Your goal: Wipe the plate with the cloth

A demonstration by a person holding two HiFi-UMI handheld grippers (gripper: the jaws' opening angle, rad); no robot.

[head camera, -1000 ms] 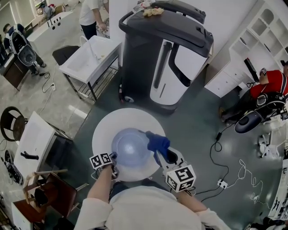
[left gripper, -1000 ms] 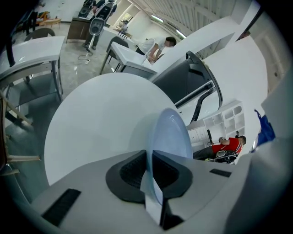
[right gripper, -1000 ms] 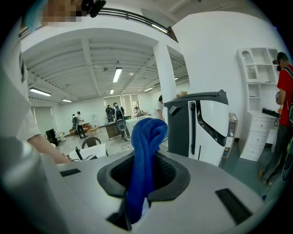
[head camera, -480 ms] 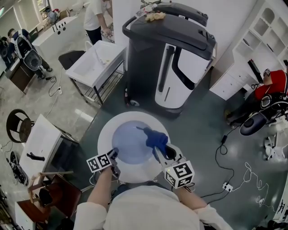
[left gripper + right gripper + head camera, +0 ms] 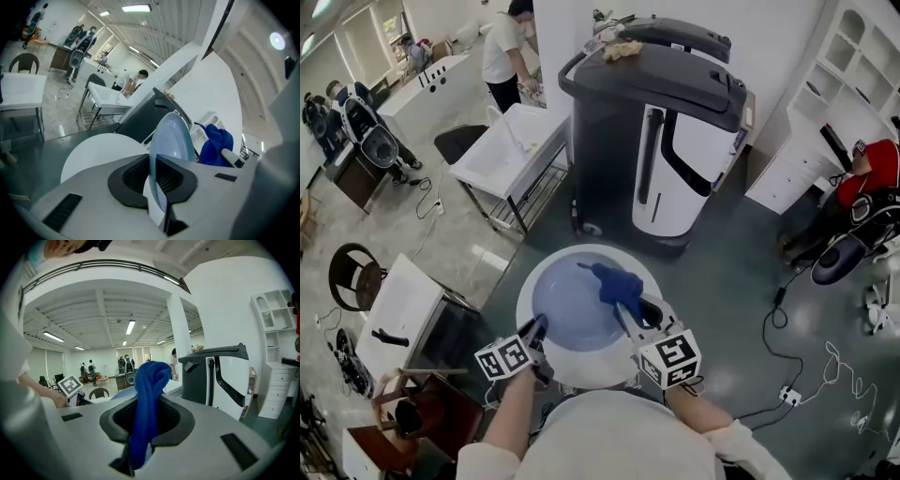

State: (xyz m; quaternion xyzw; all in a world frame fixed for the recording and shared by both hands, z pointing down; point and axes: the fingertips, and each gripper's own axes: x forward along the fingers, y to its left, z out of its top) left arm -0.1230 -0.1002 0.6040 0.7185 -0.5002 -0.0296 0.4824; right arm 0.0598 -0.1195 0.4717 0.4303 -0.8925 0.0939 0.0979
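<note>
A pale blue plate is held up above the round white table, tilted with its face toward me. My left gripper is shut on the plate's near left rim; in the left gripper view the plate stands on edge between the jaws. My right gripper is shut on a blue cloth, which lies against the plate's right side. In the right gripper view the cloth sticks up out of the jaws, and in the left gripper view the cloth shows beyond the plate.
A large dark grey and white machine stands just beyond the table. A white sink stand is at the back left with a person beside it. White shelving and floor cables lie to the right. A chair stands at left.
The left gripper has raised the plate off the table and tipped it up. The right gripper has carried the cloth from beside the plate onto its right side.
</note>
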